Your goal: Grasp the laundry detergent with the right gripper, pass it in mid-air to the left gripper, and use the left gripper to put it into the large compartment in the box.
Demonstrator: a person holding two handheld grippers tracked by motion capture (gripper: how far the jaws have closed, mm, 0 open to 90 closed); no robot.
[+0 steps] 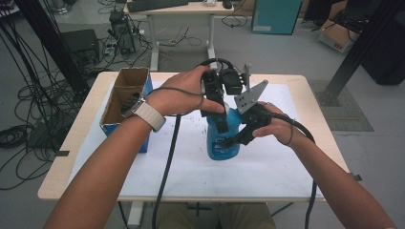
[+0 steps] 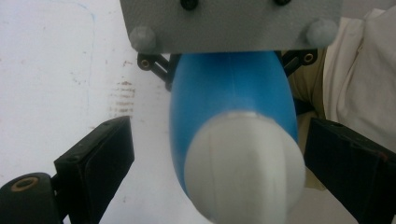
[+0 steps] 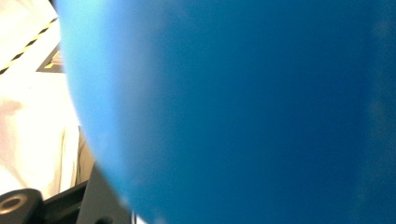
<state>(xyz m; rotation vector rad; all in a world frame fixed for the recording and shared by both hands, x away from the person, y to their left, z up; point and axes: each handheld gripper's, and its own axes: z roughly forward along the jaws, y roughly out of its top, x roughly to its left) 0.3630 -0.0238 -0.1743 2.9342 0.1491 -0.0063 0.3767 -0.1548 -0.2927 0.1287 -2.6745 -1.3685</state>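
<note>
One blue bottle [image 1: 222,138] stands upright on the white mat [image 1: 267,167] at the middle of the table [image 1: 57,188], and both grippers are on it. The right gripper [image 1: 234,139], nearest the person, clamps the bottle's body from the side. Just beyond and above, the left gripper [image 1: 220,125] comes down over the bottle's top. Its jaws are spread, one either side of the white cap [image 2: 245,163], not touching it.

The risk, I'd say: if the left jaws close off-centre, they could slide off that rounded cap and tip the bottle, or twist it within the right gripper's hold.

Left of the bottle and a little farther back sits one open cardboard box [image 1: 125,102], well apart. Count: one bottle, one cap, one box, two grippers.
</note>
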